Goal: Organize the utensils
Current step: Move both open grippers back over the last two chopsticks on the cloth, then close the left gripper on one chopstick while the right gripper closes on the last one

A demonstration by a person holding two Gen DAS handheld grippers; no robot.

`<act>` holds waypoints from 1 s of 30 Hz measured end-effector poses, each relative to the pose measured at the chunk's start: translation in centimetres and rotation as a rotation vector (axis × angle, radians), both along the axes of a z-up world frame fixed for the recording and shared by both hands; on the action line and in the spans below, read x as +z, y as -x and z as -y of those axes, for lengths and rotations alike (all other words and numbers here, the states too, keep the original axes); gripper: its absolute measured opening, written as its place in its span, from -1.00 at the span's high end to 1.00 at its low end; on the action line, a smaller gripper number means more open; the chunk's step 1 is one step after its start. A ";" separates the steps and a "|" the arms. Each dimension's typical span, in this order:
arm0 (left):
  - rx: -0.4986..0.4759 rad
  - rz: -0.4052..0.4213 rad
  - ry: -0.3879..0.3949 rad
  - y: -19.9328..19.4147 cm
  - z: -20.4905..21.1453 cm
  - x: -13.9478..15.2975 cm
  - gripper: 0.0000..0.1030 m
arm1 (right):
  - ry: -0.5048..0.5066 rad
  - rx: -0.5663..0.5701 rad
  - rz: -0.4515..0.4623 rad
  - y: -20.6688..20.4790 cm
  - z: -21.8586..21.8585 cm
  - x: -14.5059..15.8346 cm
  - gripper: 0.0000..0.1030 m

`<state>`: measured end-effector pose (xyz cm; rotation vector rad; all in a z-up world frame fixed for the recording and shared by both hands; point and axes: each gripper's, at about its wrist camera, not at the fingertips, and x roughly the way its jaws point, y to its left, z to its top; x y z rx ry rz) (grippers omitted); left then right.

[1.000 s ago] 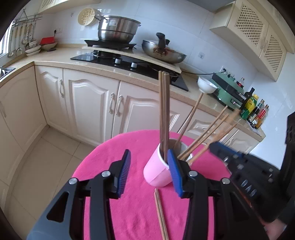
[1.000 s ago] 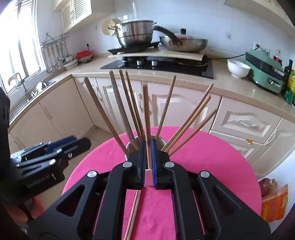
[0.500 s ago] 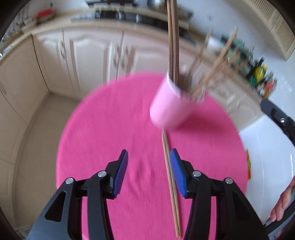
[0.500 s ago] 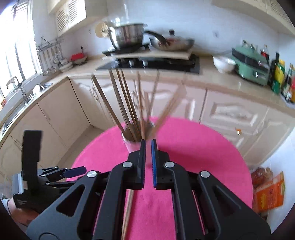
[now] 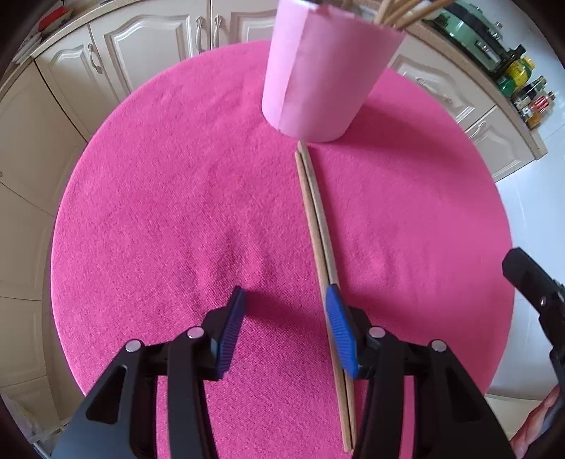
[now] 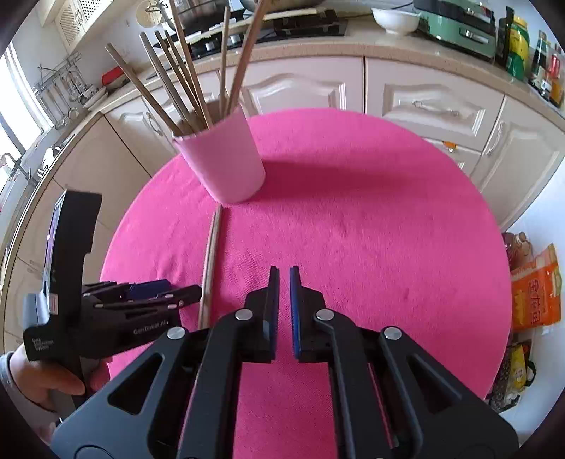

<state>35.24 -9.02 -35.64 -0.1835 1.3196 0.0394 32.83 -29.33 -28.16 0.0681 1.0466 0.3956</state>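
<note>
Chopsticks (image 5: 319, 243): two laid side by side flat on the pink surface (image 5: 159, 212), long axis run straight out from the cup (image 5: 317, 70), far tips just at its base.
Left gripper (image 5: 286, 307): fingers spread, nothing pinched; right finger (image 5: 337, 317) set over the pair.
Right gripper (image 6: 284, 279): fingers pressed together, empty, beside the pair.

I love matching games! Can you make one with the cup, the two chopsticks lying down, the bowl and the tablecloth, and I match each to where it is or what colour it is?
Things:
1. cup
2. two loose chopsticks
3. bowl
4. tablecloth

Descriptions:
A. white, on the kitchen counter
B. lying flat on the table
C. bright pink, covers the round table
D. pale pink, full of chopsticks

Pairs: 1-D, 2-B, 3-A, 4-C
</note>
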 end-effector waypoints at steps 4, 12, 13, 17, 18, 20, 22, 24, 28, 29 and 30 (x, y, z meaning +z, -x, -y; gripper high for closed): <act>-0.029 -0.006 -0.054 -0.7 1.3 -0.4 0.05 | -0.009 0.002 -0.029 -0.1 0.3 -0.9 0.87; -0.056 -0.082 -0.187 -3.6 4.3 -1.2 -0.04 | -0.017 0.021 -0.058 -0.7 0.5 -1.6 0.87; -0.051 -0.089 -0.184 -3.8 4.4 -1.3 -0.04 | -0.017 0.022 -0.061 -0.9 0.4 -1.6 0.87; -0.070 -0.088 -0.158 -3.8 3.9 -1.1 0.20 | -0.013 0.032 -0.074 -1.3 0.4 -1.8 0.87; -0.068 -0.085 -0.147 -3.4 3.0 -1.0 0.38 | -0.012 0.036 -0.079 -1.4 0.4 -1.9 0.87; -0.048 -0.080 -0.126 -2.9 1.7 -0.7 0.67 | -0.013 0.045 -0.091 -1.8 0.1 -2.1 0.87; -0.020 -0.083 -0.066 -2.5 0.2 -0.5 0.80 | -0.015 0.057 -0.108 -2.1 -0.5 -2.3 0.87; 0.009 -0.086 -0.015 -2.2 -1.3 -0.6 0.89 | -0.011 0.080 -0.122 -2.3 -1.4 -2.6 0.87; 0.065 -0.081 0.056 -1.2 -3.7 -0.4 0.89 | -0.022 0.128 -0.161 -2.8 -3.5 -3.0 0.87; 0.079 -0.079 0.069 -0.9 -4.1 -0.4 0.89 | -0.029 0.139 -0.177 -3.0 -4.2 -3.2 0.87; 0.087 -0.074 0.083 -0.9 -4.9 -0.3 0.89 | -0.036 0.147 -0.186 -3.3 -4.9 -3.3 0.87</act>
